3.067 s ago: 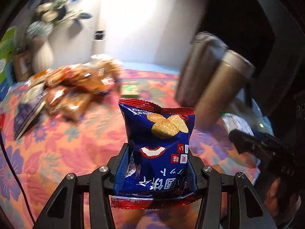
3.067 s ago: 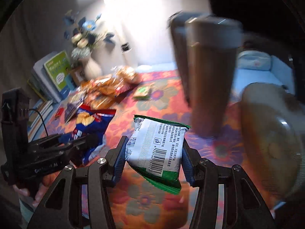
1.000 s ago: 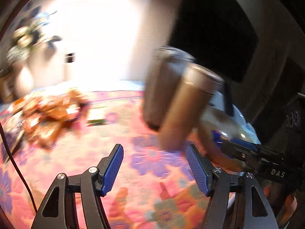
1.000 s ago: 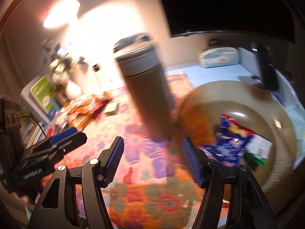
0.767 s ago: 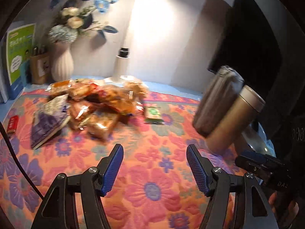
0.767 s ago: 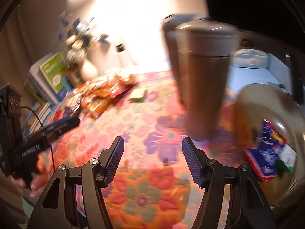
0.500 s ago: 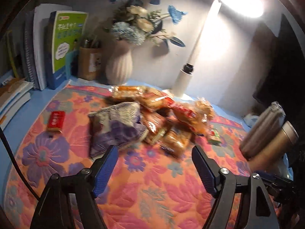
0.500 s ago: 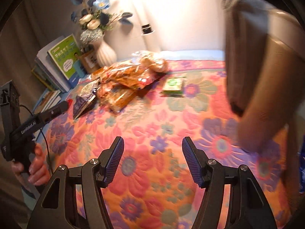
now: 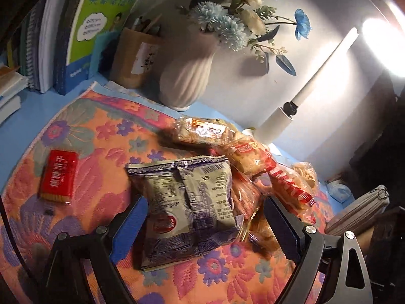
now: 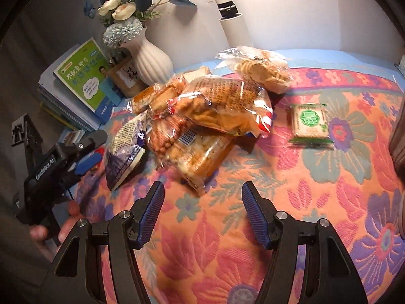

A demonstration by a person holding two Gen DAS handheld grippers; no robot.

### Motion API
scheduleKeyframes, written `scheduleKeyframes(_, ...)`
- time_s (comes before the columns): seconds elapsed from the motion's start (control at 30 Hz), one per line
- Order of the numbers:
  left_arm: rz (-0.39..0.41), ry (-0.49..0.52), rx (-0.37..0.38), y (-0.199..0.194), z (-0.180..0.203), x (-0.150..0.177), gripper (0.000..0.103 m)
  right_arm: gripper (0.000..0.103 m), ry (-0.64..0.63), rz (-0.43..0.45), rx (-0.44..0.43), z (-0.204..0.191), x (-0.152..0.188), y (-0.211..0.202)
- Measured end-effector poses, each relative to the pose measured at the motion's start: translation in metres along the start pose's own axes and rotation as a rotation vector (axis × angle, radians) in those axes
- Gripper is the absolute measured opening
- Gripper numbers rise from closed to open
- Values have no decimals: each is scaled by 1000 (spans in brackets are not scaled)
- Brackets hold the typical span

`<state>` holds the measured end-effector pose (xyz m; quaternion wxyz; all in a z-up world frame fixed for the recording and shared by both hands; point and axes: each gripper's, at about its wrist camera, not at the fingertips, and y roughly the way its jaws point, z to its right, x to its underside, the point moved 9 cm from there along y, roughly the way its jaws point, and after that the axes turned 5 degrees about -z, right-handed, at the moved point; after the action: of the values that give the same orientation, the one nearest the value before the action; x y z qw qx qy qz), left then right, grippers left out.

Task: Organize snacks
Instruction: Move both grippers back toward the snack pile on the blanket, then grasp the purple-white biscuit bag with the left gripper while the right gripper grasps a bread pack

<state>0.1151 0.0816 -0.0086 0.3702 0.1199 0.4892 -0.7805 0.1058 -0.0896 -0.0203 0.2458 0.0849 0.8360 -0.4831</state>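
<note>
Floral cloth (image 10: pixel 316 202) in orange, pink and purple covers the desk, and a lit desk lamp (image 9: pixel 298 103) stands at the back by the wall. Behind the cloth sit a white ribbed vase (image 9: pixel 184 73) of blue and cream flowers, a brown pen cup (image 9: pixel 134 55) and a row of books (image 9: pixel 83 27).

Snacks are heaped mid-cloth: clear bags of biscuits and crackers (image 10: pixel 217 106) stacked on each other, with a purple-and-grey snack bag (image 9: pixel 192 202) lying back-side up at the pile's near edge. A small red packet (image 9: pixel 58 174) lies alone off to the left in the left wrist view, and a green-labelled packet (image 10: pixel 309 122) lies apart on the right in the right wrist view.

Left gripper (image 9: pixel 207 223) is spread wide, its jaws having just been opening, and it straddles the purple-and-grey snack bag with the blue pads not pressing on it. Right gripper (image 10: pixel 202 210) has jaws roughly halfway apart, also just opening a bit, nothing between them, only bare cloth, just short of the pile. A hand (image 10: pixel 50 230) grips the left tool's handle.
</note>
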Motion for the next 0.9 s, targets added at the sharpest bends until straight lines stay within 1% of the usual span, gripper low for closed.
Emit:
scheduleKeyframes(0.03,-5,-6,5,3,0,1,91,73,13,6,2,-1,-4,3)
scheduleKeyframes(0.07,3,-9,-13,5,-2,1,91,76,29,10,6,-2,-7,7)
scheduleKeyframes(0.17,3,0,-66,9,-7,3,91,76,67,17,10,-5,-15,21)
scheduleKeyframes(0.27,-5,0,-71,13,-8,5,91,76,77,33,82,-3,-21,34)
scheduleKeyframes(0.3,-10,5,-69,14,-7,7,91,76,80,39,89,-3,-22,36)
scheduleKeyframes(0.33,-12,15,-79,15,-6,8,91,76,82,42,89,-4,-23,40)
scheduleKeyframes(0.4,-7,47,-123,17,-3,9,91,76,90,44,100,-4,-24,45)
scheduleKeyframes(0.5,-8,66,-152,20,-3,11,91,76,86,55,134,-3,-24,52)
scheduleKeyframes(0.73,-31,27,-119,24,-10,11,91,76,72,78,153,-1,-22,57)
scheduleKeyframes(0.9,-52,10,-96,27,-13,13,92,70,67,83,159,0,-17,55)
